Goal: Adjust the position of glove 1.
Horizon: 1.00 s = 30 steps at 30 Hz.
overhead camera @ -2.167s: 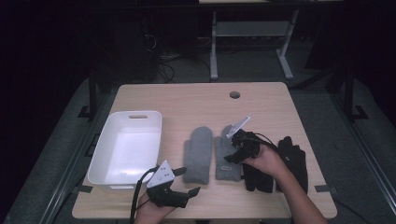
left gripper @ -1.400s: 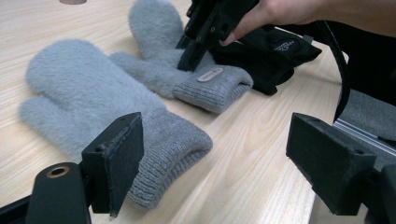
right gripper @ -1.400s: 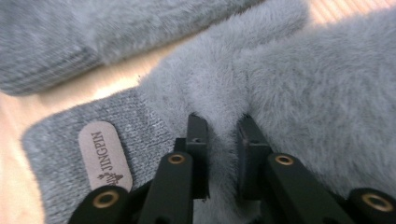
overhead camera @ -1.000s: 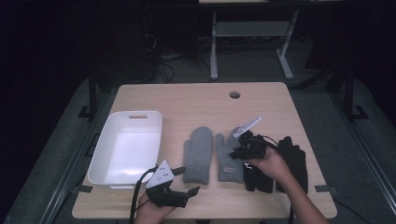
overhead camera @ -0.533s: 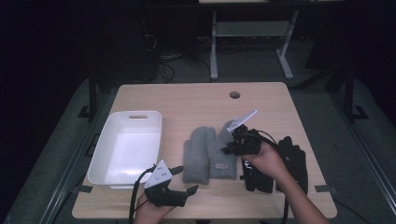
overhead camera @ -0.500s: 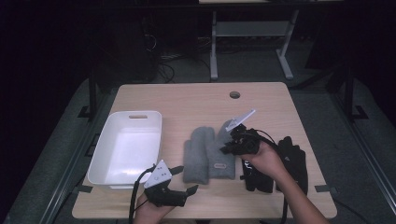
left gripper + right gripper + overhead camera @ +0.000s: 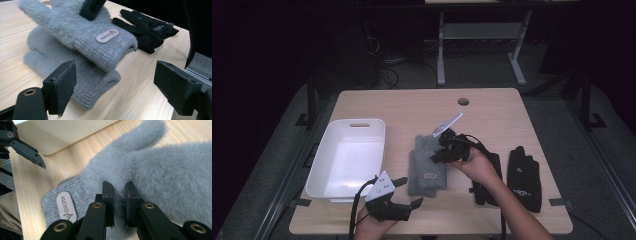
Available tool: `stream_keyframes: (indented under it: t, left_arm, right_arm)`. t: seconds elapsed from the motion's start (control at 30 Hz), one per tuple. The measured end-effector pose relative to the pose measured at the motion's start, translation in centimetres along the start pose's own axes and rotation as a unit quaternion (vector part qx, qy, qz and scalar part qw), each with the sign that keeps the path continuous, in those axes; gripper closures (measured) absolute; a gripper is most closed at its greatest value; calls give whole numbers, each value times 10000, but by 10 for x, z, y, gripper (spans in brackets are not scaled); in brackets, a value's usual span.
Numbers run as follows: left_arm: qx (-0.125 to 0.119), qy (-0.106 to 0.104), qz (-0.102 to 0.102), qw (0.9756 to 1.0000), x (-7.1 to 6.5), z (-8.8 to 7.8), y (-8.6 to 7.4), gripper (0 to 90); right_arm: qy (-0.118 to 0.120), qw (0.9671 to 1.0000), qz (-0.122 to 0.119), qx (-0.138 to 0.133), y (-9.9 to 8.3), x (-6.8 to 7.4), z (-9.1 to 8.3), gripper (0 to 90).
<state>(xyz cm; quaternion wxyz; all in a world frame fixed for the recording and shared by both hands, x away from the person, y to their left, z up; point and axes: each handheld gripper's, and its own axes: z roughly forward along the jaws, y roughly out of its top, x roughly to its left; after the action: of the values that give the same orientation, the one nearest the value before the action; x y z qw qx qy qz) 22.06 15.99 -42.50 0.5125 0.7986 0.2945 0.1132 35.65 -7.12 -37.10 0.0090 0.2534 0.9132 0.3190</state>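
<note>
Two fluffy grey mittens lie mid-table. The upper mitten (image 7: 430, 172) (image 7: 87, 32) (image 7: 155, 170), with an oval label on its cuff, rests partly over the lower mitten (image 7: 414, 167) (image 7: 85, 75). My right gripper (image 7: 439, 152) (image 7: 119, 192) is shut on the fur of the upper mitten near the thumb. My left gripper (image 7: 409, 191) (image 7: 120, 85) stands open near the table's front edge, just short of the mittens' cuffs, with nothing between its fingers.
A white tub (image 7: 347, 157) (image 7: 62, 132) stands at the left. Two black gloves (image 7: 522, 175) (image 7: 147, 27) lie to the right, one partly under the person's right forearm. A cable hole (image 7: 463, 101) sits near the table's far edge.
The right gripper has carried the right-hand mitten to the left and laid it over the other mitten. The left gripper has stayed where it was.
</note>
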Motion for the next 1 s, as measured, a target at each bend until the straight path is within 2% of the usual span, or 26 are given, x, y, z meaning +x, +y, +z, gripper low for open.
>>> stream_keyframes:
  t: [0.17, 0.4, 0.87, 1.0]
  left_arm:
    - [12, 19, -7, 10000, 0, -1, 1, 181]
    - [-48, 86, -49, 9999, 1, -3, 1, 181]
    - [16, 197, -57, 9998, 3, -4, 1, 181]
    - [13, 189, -151, 9997, 4, -3, 1, 183]
  right_arm:
    - [2, 10000, -85, 37, 7, 3, 7, 813]
    - [-8, 10000, -65, 62, 11, 4, 12, 813]
    - [65, 9997, 128, 173, 16, 5, 34, 809]
    - [69, 9996, 164, 220, 14, 4, 40, 800]
